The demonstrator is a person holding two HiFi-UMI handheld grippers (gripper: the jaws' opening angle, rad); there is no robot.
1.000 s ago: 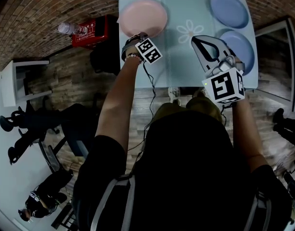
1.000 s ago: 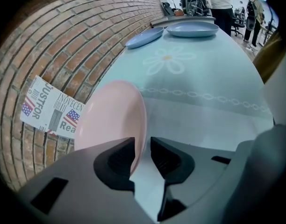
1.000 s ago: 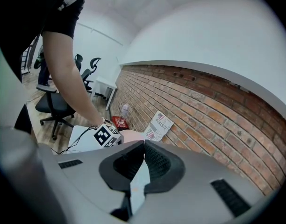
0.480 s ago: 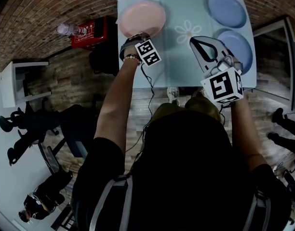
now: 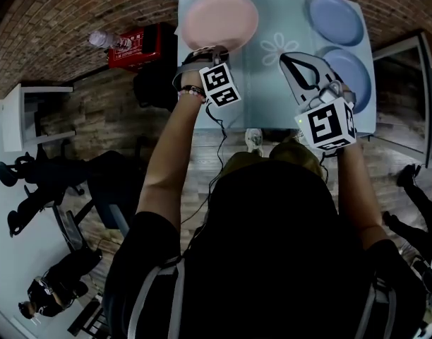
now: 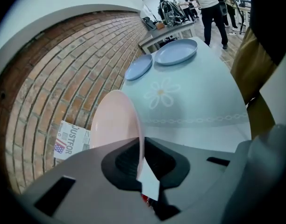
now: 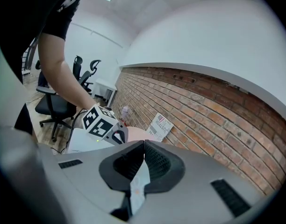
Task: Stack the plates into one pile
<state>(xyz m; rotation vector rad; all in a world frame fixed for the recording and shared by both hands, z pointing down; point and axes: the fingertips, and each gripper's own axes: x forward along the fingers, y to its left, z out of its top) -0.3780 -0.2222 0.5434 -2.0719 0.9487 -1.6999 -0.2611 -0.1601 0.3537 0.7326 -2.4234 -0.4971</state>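
A pink plate point(image 5: 220, 21) is at the far left of the pale blue table point(image 5: 272, 97). My left gripper point(image 5: 205, 51) is shut on its near rim; in the left gripper view the pink plate point(image 6: 112, 125) stands tilted on edge between the closed jaws of the left gripper point(image 6: 142, 146). Two blue plates lie on the right side, one far point(image 5: 334, 18) and one nearer point(image 5: 350, 68), side by side in the left gripper view point(image 6: 176, 52) point(image 6: 139, 67). My right gripper point(image 5: 286, 57) hovers over the table's middle, shut and empty, its jaws of the right gripper point(image 7: 144, 146) touching.
A printed paper sign point(image 6: 70, 139) leans at the brick wall point(image 6: 63, 73) behind the pink plate. A red box point(image 5: 135, 46) and a bottle point(image 5: 103, 39) sit on the floor left of the table. People and office chairs point(image 7: 63, 101) are further off in the room.
The left gripper has shut on the pink plate's near rim. The plate has shifted a little to the right with it. The right gripper has barely moved.
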